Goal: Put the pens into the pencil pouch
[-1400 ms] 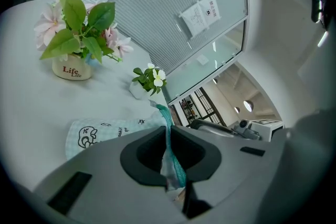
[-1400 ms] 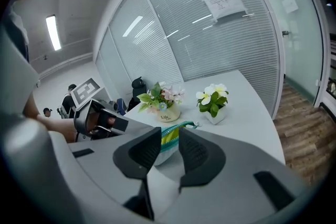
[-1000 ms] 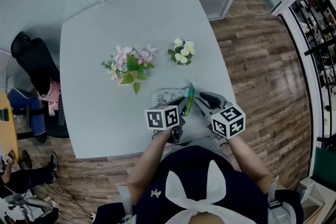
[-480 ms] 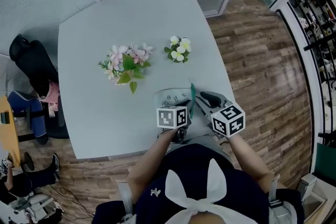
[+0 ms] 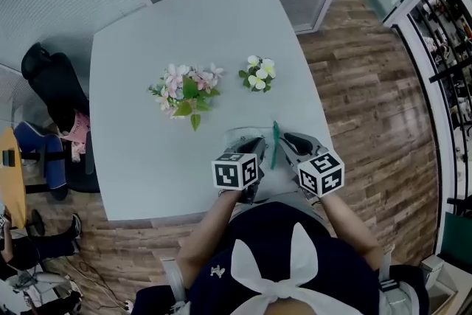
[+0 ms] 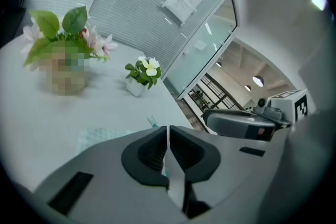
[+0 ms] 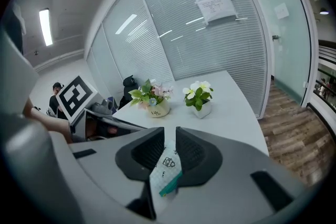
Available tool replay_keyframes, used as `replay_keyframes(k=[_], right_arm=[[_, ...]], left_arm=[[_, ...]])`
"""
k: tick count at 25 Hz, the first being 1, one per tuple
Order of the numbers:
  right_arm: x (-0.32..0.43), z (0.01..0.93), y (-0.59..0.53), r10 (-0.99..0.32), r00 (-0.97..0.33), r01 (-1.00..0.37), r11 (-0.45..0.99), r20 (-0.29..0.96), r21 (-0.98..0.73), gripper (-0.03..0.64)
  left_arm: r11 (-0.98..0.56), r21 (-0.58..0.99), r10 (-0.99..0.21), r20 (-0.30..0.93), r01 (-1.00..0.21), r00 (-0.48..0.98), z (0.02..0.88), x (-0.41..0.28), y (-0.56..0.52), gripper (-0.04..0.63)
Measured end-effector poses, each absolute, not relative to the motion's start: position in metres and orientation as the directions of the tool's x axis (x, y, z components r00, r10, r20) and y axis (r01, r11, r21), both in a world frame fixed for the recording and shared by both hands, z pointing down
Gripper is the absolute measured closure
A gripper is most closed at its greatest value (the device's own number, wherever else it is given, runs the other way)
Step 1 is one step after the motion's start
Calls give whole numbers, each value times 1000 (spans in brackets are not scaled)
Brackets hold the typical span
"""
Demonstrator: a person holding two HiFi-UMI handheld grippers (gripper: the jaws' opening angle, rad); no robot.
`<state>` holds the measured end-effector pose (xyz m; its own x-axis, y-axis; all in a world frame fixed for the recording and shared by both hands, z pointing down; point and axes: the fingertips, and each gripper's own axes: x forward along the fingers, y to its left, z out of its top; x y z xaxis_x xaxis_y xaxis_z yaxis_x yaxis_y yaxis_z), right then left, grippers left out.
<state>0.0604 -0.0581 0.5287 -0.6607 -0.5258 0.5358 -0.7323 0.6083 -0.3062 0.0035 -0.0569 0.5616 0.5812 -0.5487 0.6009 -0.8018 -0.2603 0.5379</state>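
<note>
The pale printed pencil pouch [image 5: 237,135] lies near the table's front edge, partly under my grippers. A green pen [image 5: 274,142] points away from me between the two grippers. My left gripper [image 5: 254,146] has just been closing. In the left gripper view [image 6: 167,136] its jaws are shut on a thin edge of the pouch [image 6: 102,136], with the pen's tip [image 6: 152,121] just beyond. My right gripper [image 5: 289,140] has also been closing. In the right gripper view [image 7: 169,139] pouch fabric [image 7: 167,162] fills its narrow gap, and the pen [image 7: 170,183] lies against that fabric.
A pot of pink flowers [image 5: 184,92] and a smaller pot of white flowers [image 5: 258,74] stand mid-table beyond the pouch. The table's front edge [image 5: 133,212] is close to my body. A chair with dark bags [image 5: 48,85] stands at the left, with wooden floor to the right.
The pen has swung from leaning toward the left gripper to pointing almost straight away. The left gripper shifted right, then back a little. The right gripper stayed in place.
</note>
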Motion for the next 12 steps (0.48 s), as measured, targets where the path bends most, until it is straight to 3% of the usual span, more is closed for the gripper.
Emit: replay_keyframes(k=[7,12], right_arm=[[55,519,-49,-542,-660,-727,634,520,-264,589],[54,513,-39,-552,-659,-725,648,511,-234,611]], left_arm=[[-300,387,-695,538,-872,477,517,-23,-52,572],[-349,305,-722,515,-886,462,496,-19,-40,574]])
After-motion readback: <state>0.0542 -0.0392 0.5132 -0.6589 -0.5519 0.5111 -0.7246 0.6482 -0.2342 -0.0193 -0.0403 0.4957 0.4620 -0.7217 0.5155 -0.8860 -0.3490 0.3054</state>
